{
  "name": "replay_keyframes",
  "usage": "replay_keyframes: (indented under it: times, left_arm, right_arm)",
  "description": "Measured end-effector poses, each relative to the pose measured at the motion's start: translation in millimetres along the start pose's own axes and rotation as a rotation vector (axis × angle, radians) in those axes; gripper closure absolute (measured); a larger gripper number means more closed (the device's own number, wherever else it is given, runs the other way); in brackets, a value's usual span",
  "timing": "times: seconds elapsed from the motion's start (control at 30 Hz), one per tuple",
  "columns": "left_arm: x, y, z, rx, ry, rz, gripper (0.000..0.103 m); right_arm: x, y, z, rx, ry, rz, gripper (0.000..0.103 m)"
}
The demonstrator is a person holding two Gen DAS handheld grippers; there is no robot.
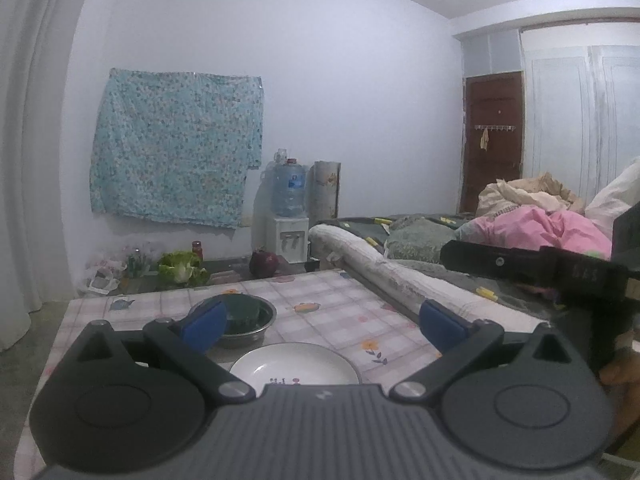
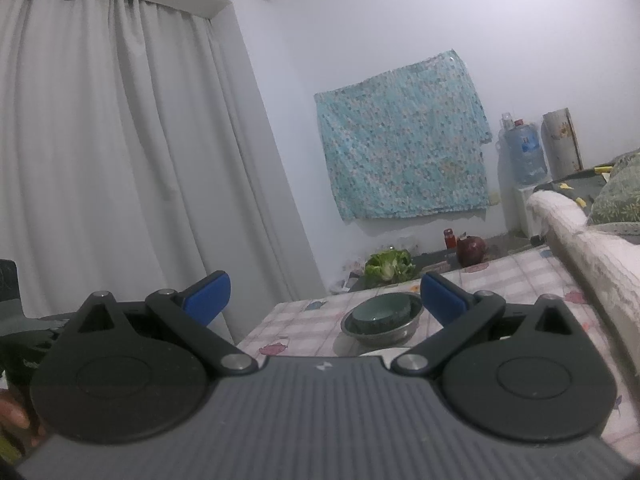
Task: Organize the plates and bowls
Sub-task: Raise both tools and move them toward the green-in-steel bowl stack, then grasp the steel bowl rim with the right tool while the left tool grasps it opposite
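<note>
White plate (image 1: 296, 364) low centre of the left wrist view, flat on the checked tablecloth (image 1: 332, 312), its near rim cut off by the gripper body; small printed marks on its near inner edge. Just beyond it, up and left, a steel bowl (image 1: 262, 326) with a dark green bowl (image 1: 244, 312) nested inside. In the right wrist view the same pair sits at lower centre-right: steel bowl (image 2: 382, 328), green bowl (image 2: 380, 309) within it, a sliver of the white plate (image 2: 376, 353) just showing at the gripper body's edge. Left gripper (image 1: 324, 322) above the plate, blue fingers (image 1: 204, 326) spread wide, nothing between them. Right gripper (image 2: 324, 294) likewise spread wide and empty, blue fingers (image 2: 442, 294) apart. Beyond the table's far edge: lettuce (image 1: 182, 266), a dark red round thing (image 1: 264, 263), a water dispenser (image 1: 289, 200). Floral cloth (image 1: 176, 144) on the wall, upper left. Bedding (image 1: 536, 220) piled at right.
</note>
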State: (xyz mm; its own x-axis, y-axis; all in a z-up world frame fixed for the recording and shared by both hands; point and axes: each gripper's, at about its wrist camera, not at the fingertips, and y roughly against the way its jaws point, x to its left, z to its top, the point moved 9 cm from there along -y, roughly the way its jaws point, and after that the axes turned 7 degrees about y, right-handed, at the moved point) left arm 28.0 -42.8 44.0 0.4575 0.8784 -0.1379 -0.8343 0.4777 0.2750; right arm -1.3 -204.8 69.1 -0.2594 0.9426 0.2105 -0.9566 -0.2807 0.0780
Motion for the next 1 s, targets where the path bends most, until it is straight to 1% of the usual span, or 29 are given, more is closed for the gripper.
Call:
replay_keyframes:
  times: [0.1,0.23,0.4,0.63,0.83,0.93,1.0]
  left_arm:
    - [3,-7,0,0.005,-0.008,0.009,0.0]
    - [12,-20,0,0.022,-0.013,0.026,0.0]
    - [26,-40,-3,0.047,0.008,0.029,0.0]
    - [43,-61,-1,0.058,0.055,-0.021,0.0]
    - [57,-88,-5,0.083,0.021,0.036,0.0]
    - [68,-104,-8,0.106,0.042,0.067,0.0]
    - [81,-118,-9,0.132,0.066,0.109,0.0]
  right_arm:
    - [2,-2,-1,0.011,0.006,-0.002,0.001]
    - [-2,-17,-3,0.028,-0.01,-0.001,0.001]
    - [-16,-43,-12,0.069,-0.042,0.0,0.001]
    - [-33,-82,-23,0.117,-0.075,0.0,0.001]
    - [-49,-113,-30,0.152,-0.097,-0.008,0.001]
    - [-58,-131,-35,0.18,-0.105,-0.008,0.001]
    - [-62,-143,-38,0.199,-0.101,-0.012,0.001]
